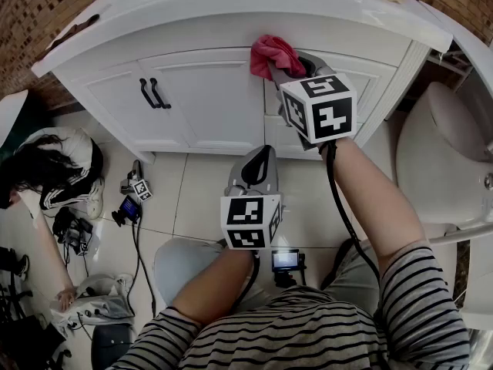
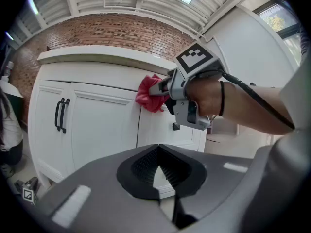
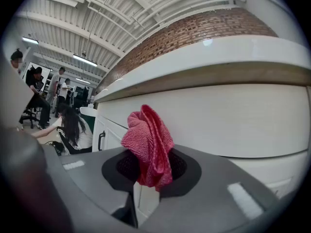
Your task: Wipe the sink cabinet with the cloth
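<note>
The white sink cabinet [image 1: 208, 106] stands in front of me under a white countertop. A red cloth [image 1: 271, 52] is bunched against the cabinet's top rail, right of the two doors. My right gripper [image 1: 286, 69] is shut on the cloth. In the right gripper view the cloth [image 3: 148, 142] sticks up from between the jaws, close to the cabinet front [image 3: 233, 125]. The left gripper view shows the cloth [image 2: 149, 95] and the right gripper [image 2: 164, 87] against the cabinet [image 2: 102, 125]. My left gripper [image 1: 262, 154] hangs lower, away from the cabinet, shut and empty [image 2: 158, 147].
Black door handles [image 1: 152, 93] sit on the left doors. A white toilet [image 1: 443, 153] stands close at the right. A person with dark hair [image 1: 54, 164] crouches at the left. Cables and small gear [image 1: 127, 203] lie on the tiled floor.
</note>
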`<state>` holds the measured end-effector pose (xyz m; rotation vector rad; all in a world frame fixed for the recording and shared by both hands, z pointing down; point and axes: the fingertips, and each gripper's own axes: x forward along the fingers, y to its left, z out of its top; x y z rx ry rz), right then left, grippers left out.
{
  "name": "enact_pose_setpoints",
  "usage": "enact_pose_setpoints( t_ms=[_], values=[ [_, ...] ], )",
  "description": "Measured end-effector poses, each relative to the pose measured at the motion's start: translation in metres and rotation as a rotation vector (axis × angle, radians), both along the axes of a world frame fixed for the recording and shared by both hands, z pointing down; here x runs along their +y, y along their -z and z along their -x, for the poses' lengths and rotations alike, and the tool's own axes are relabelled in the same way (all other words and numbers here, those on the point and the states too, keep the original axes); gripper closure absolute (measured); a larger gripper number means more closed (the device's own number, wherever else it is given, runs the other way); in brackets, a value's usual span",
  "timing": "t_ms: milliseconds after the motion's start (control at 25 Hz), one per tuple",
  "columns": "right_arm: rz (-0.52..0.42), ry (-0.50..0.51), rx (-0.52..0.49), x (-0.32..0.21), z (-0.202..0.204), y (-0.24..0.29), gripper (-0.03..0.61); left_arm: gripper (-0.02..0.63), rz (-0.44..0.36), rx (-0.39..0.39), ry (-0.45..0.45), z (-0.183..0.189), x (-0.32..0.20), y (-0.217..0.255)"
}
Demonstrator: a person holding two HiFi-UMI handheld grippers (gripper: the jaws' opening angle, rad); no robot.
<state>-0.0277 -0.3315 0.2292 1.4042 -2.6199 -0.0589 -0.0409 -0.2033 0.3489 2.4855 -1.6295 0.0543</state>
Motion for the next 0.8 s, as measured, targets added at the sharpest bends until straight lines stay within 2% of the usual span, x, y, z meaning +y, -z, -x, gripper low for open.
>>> enact_pose_setpoints(
  t_ms=[120, 240, 440, 560, 680, 800],
  values=[
    [-0.005, -0.05, -0.021, 0.001, -0.033, 0.003, 0.497, 0.612, -0.004, -0.008, -0.009, 0.001, -0.004, 0.002],
    [-0.002, -0.129, -0.04, 0.004, -0.088, 0.003, 0.495, 0.612, -0.001, -0.02, -0.015, -0.002, -0.005, -0.002],
    [0.009, -0.335, -0.067, 0.016, -0.206, -0.001, 0.492, 0.612, 0.006, -0.042, -0.027, -0.01, -0.003, -0.008],
    [0.029, -0.448, -0.079, 0.021, -0.257, -0.006, 0.494, 0.612, 0.004, -0.054, -0.03, -0.014, -0.002, -0.008],
    [0.046, -0.47, -0.104, 0.028, -0.263, -0.007, 0.499, 0.612, 0.001, -0.063, -0.034, -0.019, -0.001, -0.008],
    [0.038, -0.359, -0.138, 0.036, -0.215, 0.0, 0.5, 0.612, 0.0, -0.066, -0.04, -0.024, 0.001, -0.008]
  ],
)
